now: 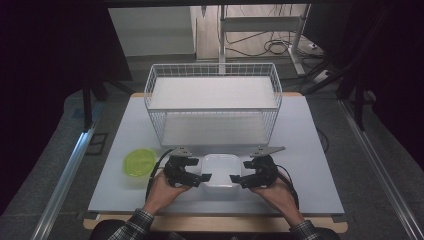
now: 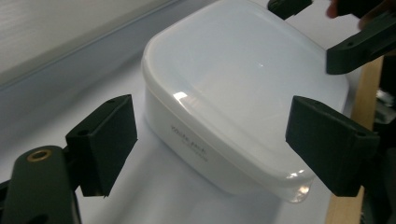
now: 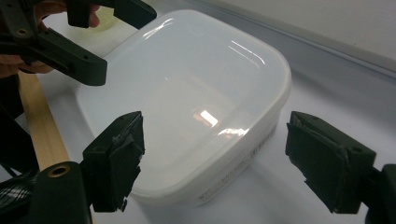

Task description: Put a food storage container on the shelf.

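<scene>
Lidded white plastic container [image 1: 219, 172], side print too blurry to read; left gripper [image 1: 204, 178] & right gripper [image 1: 234, 179] flank it, jaws apart, gripping nothing.

You will find just 1 bit of print, a faint grey line on the side wall of the white lidded container [image 2: 243, 98], seen in both gripper views and too small and blurred for you to make out any word
</scene>
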